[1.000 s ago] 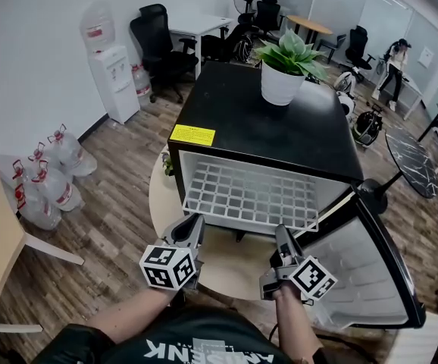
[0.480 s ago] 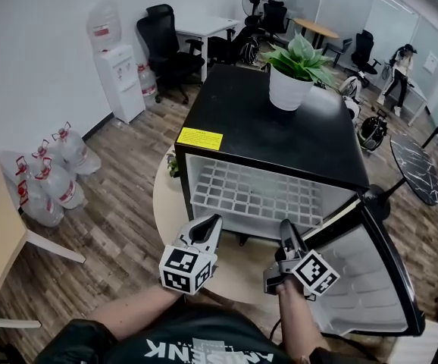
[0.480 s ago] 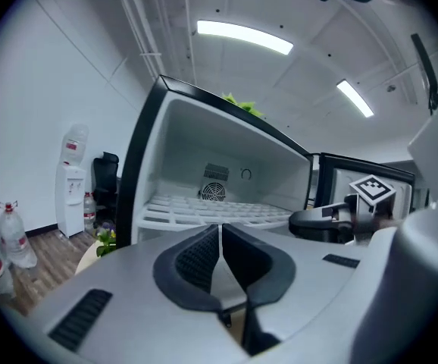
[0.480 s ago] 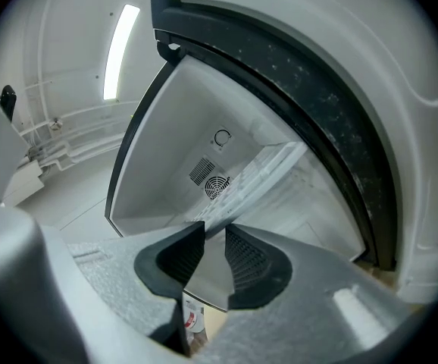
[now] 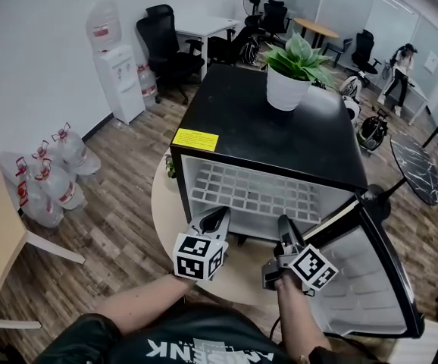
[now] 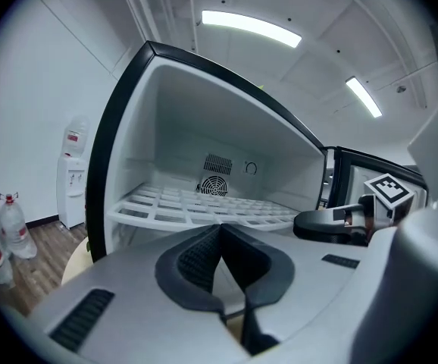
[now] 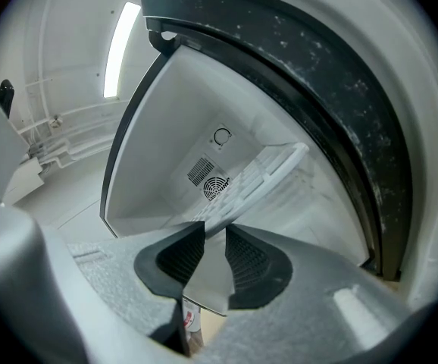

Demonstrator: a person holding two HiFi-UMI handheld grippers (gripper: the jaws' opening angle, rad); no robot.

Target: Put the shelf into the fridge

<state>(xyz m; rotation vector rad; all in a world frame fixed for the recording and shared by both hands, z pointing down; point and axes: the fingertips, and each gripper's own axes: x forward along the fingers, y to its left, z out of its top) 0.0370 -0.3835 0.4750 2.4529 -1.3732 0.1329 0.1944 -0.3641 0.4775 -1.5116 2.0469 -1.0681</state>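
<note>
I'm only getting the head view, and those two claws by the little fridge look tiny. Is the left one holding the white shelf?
Observer: No. The left gripper view shows the left claw pressed shut with nothing between its jaws; the shelf lies just beyond its tips.
Operator: And the right one?
Observer: The right claw has a narrow gap between its jaws, with the shelf's front edge at their tips; whether it pinches it, I cannot tell.
Operator: What's at the back of the fridge?
Observer: A round fan grille, low on the back, just above the shelf.
</note>
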